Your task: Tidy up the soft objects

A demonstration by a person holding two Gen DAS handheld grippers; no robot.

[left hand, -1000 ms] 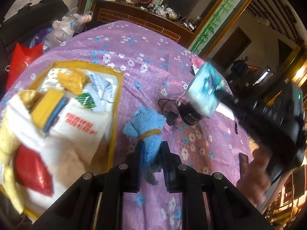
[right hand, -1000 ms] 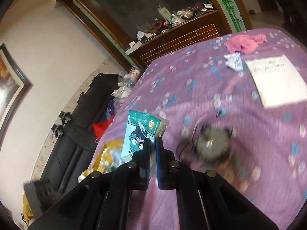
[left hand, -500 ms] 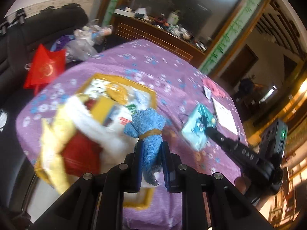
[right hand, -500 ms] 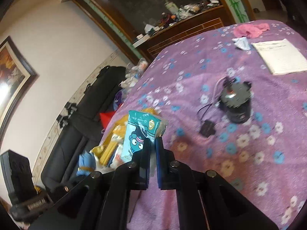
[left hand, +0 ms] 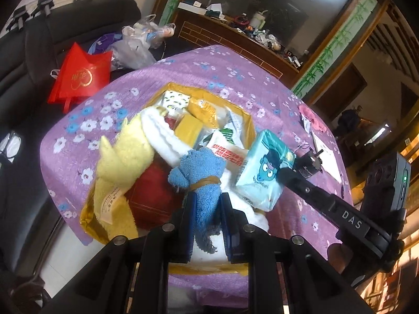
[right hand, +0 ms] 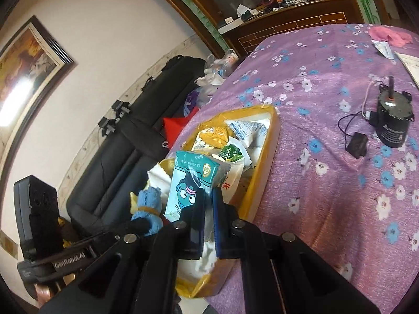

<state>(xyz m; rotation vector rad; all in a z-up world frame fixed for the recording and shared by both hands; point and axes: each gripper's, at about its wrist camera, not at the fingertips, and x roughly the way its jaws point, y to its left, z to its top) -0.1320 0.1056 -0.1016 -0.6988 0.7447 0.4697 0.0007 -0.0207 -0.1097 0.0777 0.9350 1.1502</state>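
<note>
We clamp the blue towel roll in our left gripper and a tissue pack in the right gripper, their lower ends hidden, apparently over the yellow bin.

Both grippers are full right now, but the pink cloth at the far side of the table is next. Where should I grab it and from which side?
Take the pink cloth at its raised, bunched middle, coming down from above. It lies crumpled and low on the purple tablecloth, so a side approach would likely only slide it. Keep off the near edge, where a small white packet lies beside it.

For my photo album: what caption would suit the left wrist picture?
Left gripper carries a blue towel over a yellow tray.
</note>
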